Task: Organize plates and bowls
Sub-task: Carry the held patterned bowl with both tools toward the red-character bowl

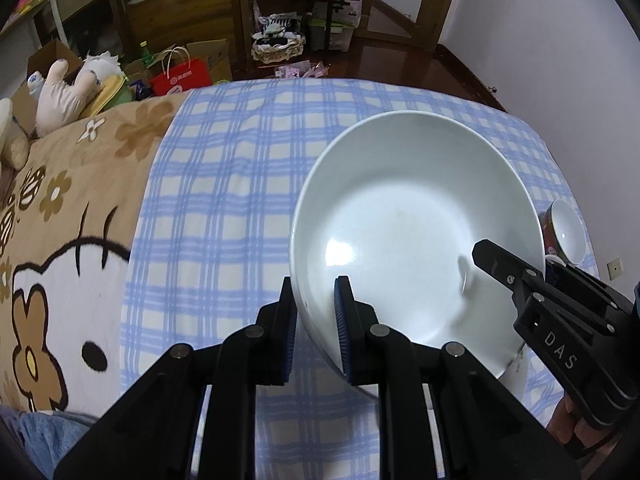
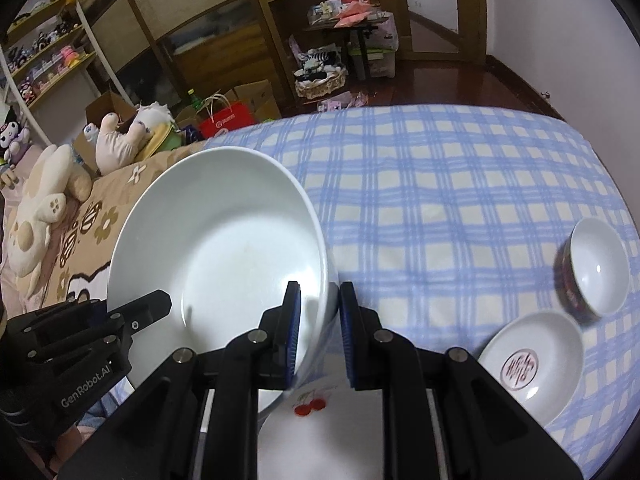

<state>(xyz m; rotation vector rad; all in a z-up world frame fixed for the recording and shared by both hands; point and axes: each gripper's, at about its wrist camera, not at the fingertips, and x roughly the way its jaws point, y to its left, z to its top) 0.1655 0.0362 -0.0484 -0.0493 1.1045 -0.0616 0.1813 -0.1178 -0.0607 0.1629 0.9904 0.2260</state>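
A large white bowl [image 1: 420, 220] [image 2: 224, 232] hangs tilted above the blue checked sheet, held from both sides. My left gripper [image 1: 316, 320] is shut on its left rim, one pad inside and one outside. My right gripper [image 2: 320, 328] is shut on the opposite rim in the same way. Below the bowl in the right wrist view lies a white plate with a cherry print [image 2: 320, 420]. To the right on the sheet sit a small white dish with a red emblem [image 2: 532, 364] and a small red-walled bowl [image 2: 596, 268] [image 1: 564, 232].
The blue checked sheet [image 1: 240, 200] [image 2: 440, 200] covers a soft bed. A brown flowered blanket [image 1: 60, 240] lies to the left, with plush toys [image 2: 44, 208] beyond it. Boxes, a red bag [image 2: 228, 120] and shelves stand past the bed's far edge.
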